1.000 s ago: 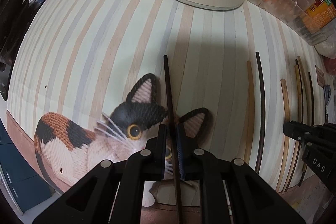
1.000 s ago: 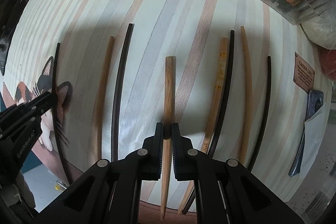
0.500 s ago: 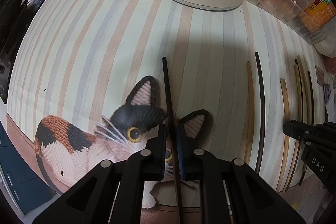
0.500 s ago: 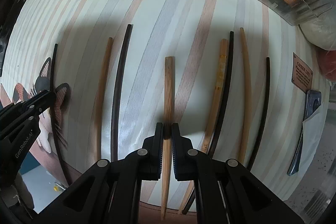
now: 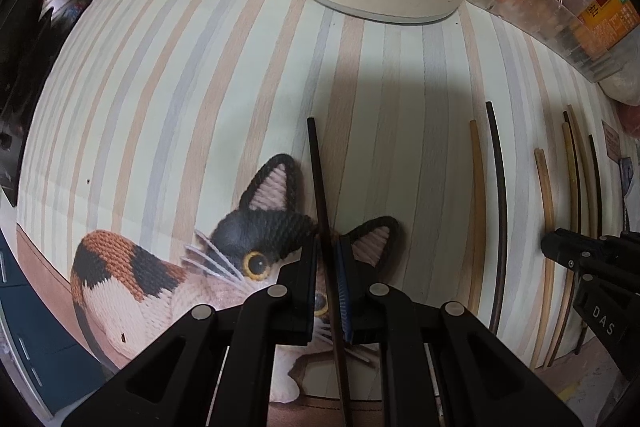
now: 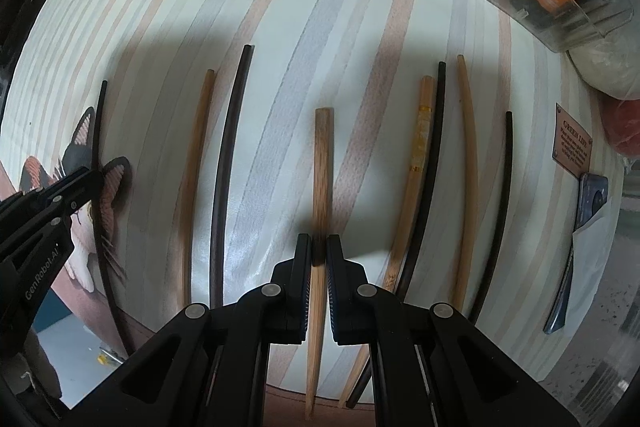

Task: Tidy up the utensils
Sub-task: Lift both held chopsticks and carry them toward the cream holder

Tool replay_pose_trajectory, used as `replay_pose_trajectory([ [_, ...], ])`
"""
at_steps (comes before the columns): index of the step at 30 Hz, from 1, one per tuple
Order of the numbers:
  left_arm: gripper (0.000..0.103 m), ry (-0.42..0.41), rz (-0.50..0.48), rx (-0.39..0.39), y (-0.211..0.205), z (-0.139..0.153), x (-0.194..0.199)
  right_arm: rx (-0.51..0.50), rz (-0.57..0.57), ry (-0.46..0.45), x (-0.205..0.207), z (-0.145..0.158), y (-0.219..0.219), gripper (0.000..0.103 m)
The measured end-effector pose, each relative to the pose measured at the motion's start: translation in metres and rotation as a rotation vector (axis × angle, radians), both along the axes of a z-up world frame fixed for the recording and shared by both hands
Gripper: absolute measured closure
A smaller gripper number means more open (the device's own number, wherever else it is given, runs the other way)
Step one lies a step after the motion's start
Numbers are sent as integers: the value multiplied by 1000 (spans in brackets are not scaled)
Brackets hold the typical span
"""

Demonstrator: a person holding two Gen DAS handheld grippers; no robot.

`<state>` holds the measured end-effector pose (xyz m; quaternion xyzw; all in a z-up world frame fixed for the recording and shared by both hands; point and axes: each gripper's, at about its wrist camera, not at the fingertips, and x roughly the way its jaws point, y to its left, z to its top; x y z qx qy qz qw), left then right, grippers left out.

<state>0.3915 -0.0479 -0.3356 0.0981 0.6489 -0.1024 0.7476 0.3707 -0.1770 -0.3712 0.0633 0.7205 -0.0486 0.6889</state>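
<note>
Where claws (image 5: 329,279) grip | chopstick (image 6: 320,187) tips cut off (both)

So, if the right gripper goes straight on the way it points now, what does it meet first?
The right gripper, shut on a light wooden chopstick, points down at the striped mat. It would probably meet the mat itself first, though the gap between them is unclear.

Striped tablecloth (image 5: 224,75) with a cat print (image 5: 168,267) covers the table.
</note>
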Motion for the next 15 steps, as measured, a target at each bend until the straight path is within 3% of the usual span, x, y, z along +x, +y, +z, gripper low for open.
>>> replay_pose_trajectory([
  [7, 100, -18, -3, -8, -7, 6, -7, -26, -6, -91, -12, 6, 7, 96],
  [11, 100, -21, -8, -61, -6, 27, -20, 43, -65, -172, -29, 16, -3, 96],
  [15, 100, -77, 2, -105, -4, 61, -34, 70, -86, -274, -44, 42, -11, 96],
])
